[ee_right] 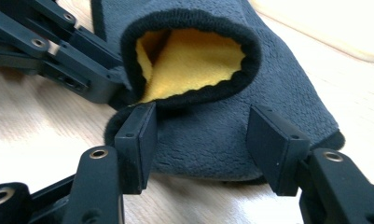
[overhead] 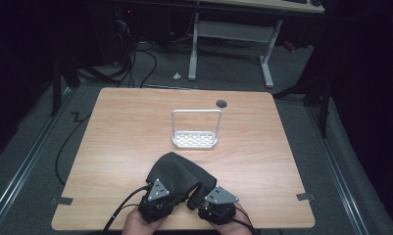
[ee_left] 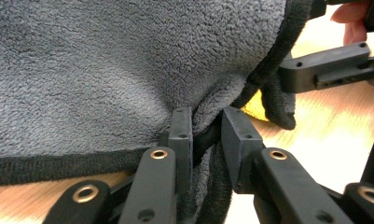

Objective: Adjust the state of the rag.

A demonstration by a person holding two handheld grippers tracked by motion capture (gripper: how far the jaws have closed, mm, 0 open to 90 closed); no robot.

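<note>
Here, on the near edge of a wooden table [overhead: 125, 127], the left gripper [ee_left: 207, 128] pinches the black-bound hem of a dark grey fleece cloth [overhead: 177, 171] with yellow lining. It looks soft, light and floppy, best held at the thick hem. To the right, the right gripper [ee_right: 198, 140] stands open, jaws astride a rolled fold.

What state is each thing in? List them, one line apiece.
Dark grey fleece cloth with black hem and yellow lining: bunched on the table, hem pinched.
Left gripper: shut on the hem.
Right gripper: open, straddling the cloth.
White wire rack: upright, empty.
</note>
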